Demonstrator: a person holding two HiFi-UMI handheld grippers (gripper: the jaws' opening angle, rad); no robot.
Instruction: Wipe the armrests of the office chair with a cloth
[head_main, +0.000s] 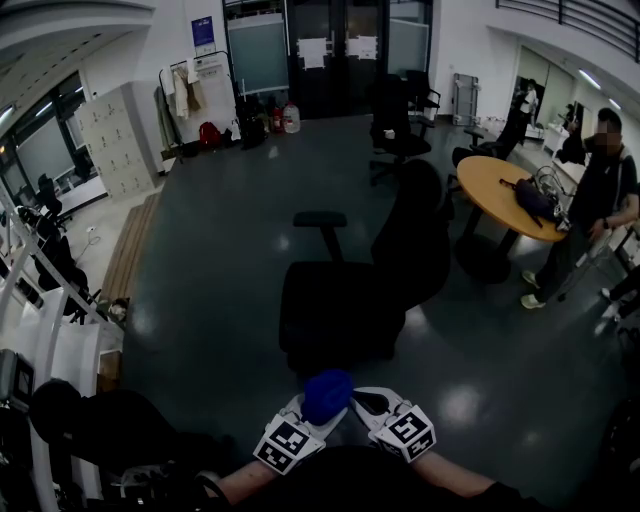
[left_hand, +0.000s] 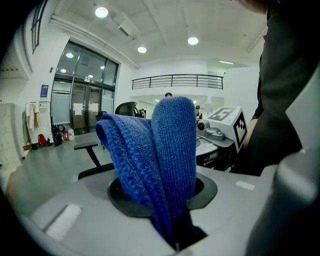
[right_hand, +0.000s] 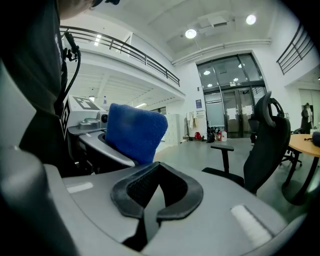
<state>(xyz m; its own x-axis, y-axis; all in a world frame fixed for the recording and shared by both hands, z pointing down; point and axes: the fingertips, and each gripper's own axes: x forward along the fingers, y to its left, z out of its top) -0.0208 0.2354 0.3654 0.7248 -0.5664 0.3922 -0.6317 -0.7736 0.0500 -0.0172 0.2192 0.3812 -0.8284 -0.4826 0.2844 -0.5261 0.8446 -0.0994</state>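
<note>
A black office chair stands on the dark floor just ahead of me, its back to the right and one armrest showing on its far side. My left gripper is shut on a folded blue cloth, which stands up out of the jaws near my body. In the left gripper view the blue cloth fills the middle, pinched at its base. My right gripper sits close beside it, shut with nothing in it. The right gripper view shows the right gripper, the blue cloth at left and the chair at right.
A round wooden table with a dark bag stands to the right, and a person is beside it. Another black chair is farther back. Lockers and a white rack line the left side.
</note>
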